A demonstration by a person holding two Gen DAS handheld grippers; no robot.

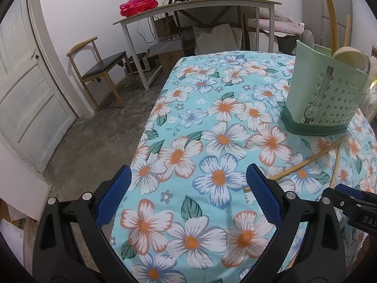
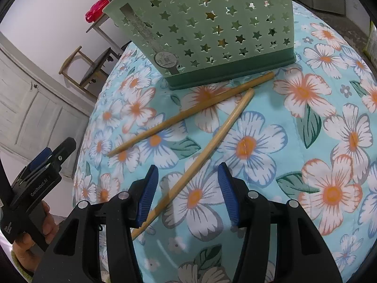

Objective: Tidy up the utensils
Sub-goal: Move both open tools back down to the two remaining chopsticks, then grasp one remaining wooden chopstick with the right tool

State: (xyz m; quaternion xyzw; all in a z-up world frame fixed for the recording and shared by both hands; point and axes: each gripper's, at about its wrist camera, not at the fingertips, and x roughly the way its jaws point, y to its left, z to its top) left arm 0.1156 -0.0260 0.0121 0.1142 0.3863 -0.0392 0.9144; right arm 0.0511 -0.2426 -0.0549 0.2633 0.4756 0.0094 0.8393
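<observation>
A green utensil holder [image 2: 212, 30] with star holes stands on the floral tablecloth [image 2: 318, 122]; in the left wrist view the holder [image 1: 329, 94] holds wooden spoons [image 1: 348, 55]. Two wooden chopsticks lie before it: one [image 2: 188, 113] nearer the holder, the other [image 2: 207, 151] running down between my right gripper's fingers. My right gripper [image 2: 186, 188] is open just above that chopstick. My left gripper [image 1: 188, 188] is open and empty over the cloth, left of the chopsticks [image 1: 304, 162]. The left gripper also shows in the right wrist view [image 2: 47, 160].
The table's left edge [image 1: 146, 141] drops to a concrete floor. A wooden chair [image 1: 101, 70], a white door [image 1: 28, 99] and a cluttered desk [image 1: 195, 7] stand beyond.
</observation>
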